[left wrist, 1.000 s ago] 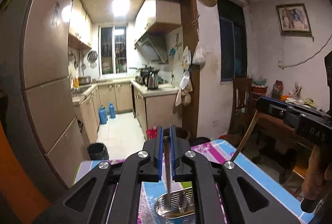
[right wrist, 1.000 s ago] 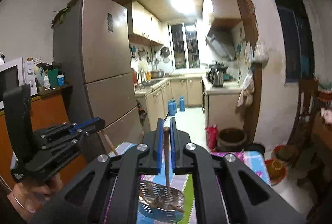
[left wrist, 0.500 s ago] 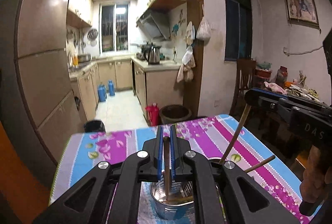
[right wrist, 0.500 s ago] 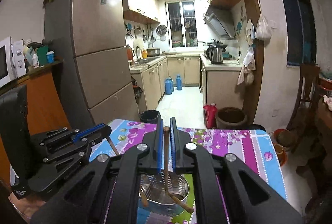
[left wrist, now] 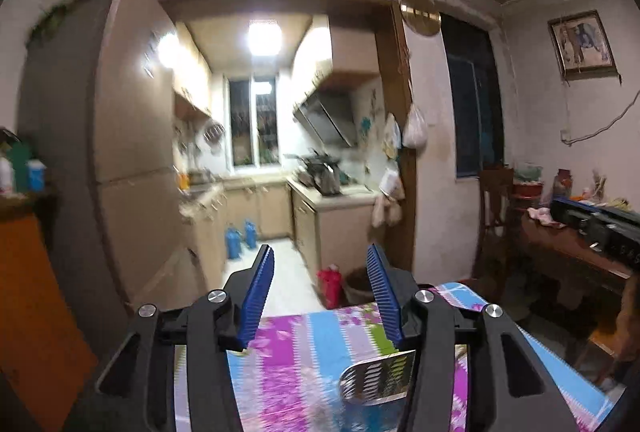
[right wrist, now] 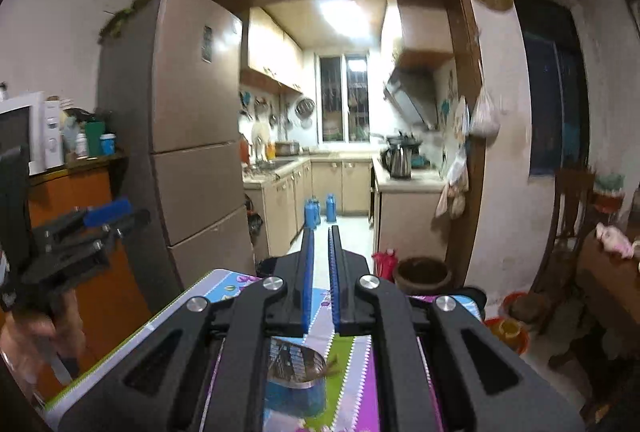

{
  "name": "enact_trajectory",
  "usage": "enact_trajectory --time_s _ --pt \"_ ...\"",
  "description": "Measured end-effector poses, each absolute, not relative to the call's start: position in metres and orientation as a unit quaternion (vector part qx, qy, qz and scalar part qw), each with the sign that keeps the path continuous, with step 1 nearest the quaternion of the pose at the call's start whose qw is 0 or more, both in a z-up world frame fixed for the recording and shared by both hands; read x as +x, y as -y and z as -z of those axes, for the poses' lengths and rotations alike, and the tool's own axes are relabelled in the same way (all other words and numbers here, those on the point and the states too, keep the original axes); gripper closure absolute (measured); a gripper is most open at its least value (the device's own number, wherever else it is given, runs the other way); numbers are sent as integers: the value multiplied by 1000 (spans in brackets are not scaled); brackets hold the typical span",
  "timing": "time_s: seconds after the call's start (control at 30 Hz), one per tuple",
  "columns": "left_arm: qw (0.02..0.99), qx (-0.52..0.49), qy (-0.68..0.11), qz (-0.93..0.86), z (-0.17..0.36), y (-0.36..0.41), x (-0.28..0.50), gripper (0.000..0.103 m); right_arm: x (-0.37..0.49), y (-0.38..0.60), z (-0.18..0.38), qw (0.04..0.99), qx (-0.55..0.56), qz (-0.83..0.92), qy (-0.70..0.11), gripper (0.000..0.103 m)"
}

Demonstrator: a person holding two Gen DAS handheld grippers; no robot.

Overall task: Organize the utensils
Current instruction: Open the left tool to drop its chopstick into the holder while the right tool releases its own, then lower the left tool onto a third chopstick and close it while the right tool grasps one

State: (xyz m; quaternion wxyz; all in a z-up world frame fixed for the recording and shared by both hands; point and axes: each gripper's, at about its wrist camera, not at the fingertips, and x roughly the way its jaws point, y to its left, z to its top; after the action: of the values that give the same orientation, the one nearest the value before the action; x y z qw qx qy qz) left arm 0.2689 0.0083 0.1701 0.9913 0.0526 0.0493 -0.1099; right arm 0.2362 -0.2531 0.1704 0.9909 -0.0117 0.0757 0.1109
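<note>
My left gripper (left wrist: 320, 292) is open wide and holds nothing. It also shows at the left edge of the right wrist view (right wrist: 108, 212). A slotted metal spatula head (left wrist: 376, 376) sticks up just below its right finger. My right gripper (right wrist: 320, 272) has its jaws a narrow gap apart with nothing between them. Below it stands the metal utensil cup (right wrist: 294, 372) with the spatula head (right wrist: 294, 358) and a wooden tip (right wrist: 332, 366) inside. The right gripper appears at the right edge of the left wrist view (left wrist: 596, 224).
The cup stands on a table with a striped floral cloth (left wrist: 304, 364), whose far edge (right wrist: 224, 282) is close. A tall fridge (right wrist: 184, 136) stands left. A wooden side table (left wrist: 572, 256) and chair (right wrist: 568, 228) stand right. A brown pot (right wrist: 420, 272) sits on the floor beyond.
Both grippers have let go of their wooden chopsticks, which now sit in the cup. The left jaws opened wide, the right ones slightly. Both grippers lifted and pulled back; the views are blurred.
</note>
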Motion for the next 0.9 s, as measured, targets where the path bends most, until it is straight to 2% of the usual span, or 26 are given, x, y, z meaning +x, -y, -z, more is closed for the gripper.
enact_trajectory --time_s 0.03,0.07,0.1,0.13,0.17,0.2,0.27,0.3,0.4,0.43,0.47,0.6,0.7,0.73,0.77,0.8,0.83,0.87,0.9 --pt "992 59 -38 109 -168 -12 247 45 219 255 -168 991 -19 -114 -72 95" --pt "991 66 -26 110 -165 -15 225 29 192 257 -160 990 -31 -119 -69 81" --pt "991 77 -14 110 -157 -19 196 22 166 259 -151 990 -39 -122 -64 69" --pt "990 88 -11 109 -150 -23 174 16 139 262 -139 990 -46 -121 -57 48" --pt "989 99 -10 106 -142 -26 154 15 116 264 -127 990 -55 -118 -51 44" --pt "989 113 -9 100 -129 -32 126 15 100 265 -119 990 -64 -118 -50 44" --pt "987 127 -17 93 -110 -40 90 5 62 268 -94 989 -73 -113 -60 44" --pt "987 128 -25 92 -103 -46 77 4 47 271 -80 989 -69 -108 -68 44" --pt "981 112 -93 125 -69 -59 49 4 18 282 -45 992 -47 -73 -94 42" --pt "979 109 -110 130 -56 -62 41 4 14 284 -36 991 -40 -66 -105 36" --pt "978 110 -115 132 -46 -64 35 4 8 286 -22 989 -35 -60 -127 34" --pt "971 112 -140 160 5 -54 3 4 -9 274 23 983 -50 -16 -177 34" --pt "956 95 -188 203 43 -39 -8 4 -19 253 61 976 -74 -7 -203 35" --pt "952 99 -205 207 57 -32 -10 16 -22 248 72 975 -79 -11 -209 36" --pt "946 104 -223 213 69 -23 -11 39 -25 243 81 973 -87 -14 -214 43" --pt "932 107 -256 234 86 -12 -11 48 -25 234 93 970 -103 -14 -220 47" --pt "921 106 -280 248 99 -4 -11 59 -27 229 101 968 -108 -17 -224 56" --pt "918 105 -291 250 108 0 -12 65 -27 223 109 967 -109 -30 -229 68" --pt "915 109 -301 246 119 5 -13 68 -26 220 117 965 -106 -41 -235 74"
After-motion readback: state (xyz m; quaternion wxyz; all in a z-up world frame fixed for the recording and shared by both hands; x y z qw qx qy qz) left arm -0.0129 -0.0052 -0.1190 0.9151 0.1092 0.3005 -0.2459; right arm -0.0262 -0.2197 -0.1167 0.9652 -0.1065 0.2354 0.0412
